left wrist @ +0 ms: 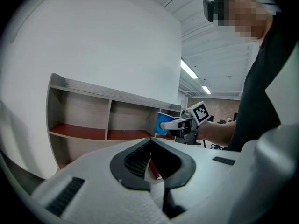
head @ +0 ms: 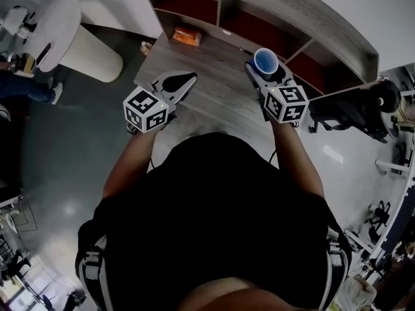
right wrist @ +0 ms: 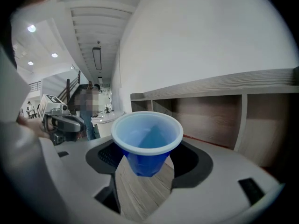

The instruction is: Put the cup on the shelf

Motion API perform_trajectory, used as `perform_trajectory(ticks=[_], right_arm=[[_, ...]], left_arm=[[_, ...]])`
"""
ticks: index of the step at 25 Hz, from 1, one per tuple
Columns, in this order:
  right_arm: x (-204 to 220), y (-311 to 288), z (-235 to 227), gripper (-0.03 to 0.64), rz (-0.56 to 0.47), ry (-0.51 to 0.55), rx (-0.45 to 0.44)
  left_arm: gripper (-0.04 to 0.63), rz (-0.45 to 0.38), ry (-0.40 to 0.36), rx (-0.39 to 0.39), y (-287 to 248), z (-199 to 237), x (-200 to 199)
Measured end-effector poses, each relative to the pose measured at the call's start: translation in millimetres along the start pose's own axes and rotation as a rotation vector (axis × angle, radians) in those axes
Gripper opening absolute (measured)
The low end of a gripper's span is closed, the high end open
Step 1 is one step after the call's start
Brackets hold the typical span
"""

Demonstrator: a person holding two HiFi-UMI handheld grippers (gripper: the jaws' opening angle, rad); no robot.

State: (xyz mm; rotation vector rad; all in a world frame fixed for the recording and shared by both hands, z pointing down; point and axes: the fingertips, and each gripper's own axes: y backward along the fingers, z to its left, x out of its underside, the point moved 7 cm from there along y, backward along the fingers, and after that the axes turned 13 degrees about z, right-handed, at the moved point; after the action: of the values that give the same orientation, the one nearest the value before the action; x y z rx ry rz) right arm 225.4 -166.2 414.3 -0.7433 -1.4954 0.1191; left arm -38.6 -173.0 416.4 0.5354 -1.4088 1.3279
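Holds left tool (head: 185,80) at centre left over the worktop (head: 214,92), jaws together on nothing. Grips upright blue cup (right wrist: 146,141) in right tool (head: 267,70) at upper right, clamped, short of the shelf (head: 311,11). Looks like mid-carry; next probably needs a forward reach into a compartment, a level set-down, then release.
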Motion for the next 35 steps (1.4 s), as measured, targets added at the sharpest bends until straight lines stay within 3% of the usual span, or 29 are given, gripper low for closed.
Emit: perform_trajectory(ticks=[25, 35], right_arm=[[-48.8, -109.6, -41.4, 0.302, 0.022, 0.096, -0.013], [-63.7, -154.3, -55.1, 0.302, 0.041, 0.082, -0.019]], left_arm=[[0.017, 0.039, 0.097, -0.047, -8.6, 57.8, 10.3], [0.017, 0.059, 0.13, -0.063, -8.1, 76.5, 10.5]])
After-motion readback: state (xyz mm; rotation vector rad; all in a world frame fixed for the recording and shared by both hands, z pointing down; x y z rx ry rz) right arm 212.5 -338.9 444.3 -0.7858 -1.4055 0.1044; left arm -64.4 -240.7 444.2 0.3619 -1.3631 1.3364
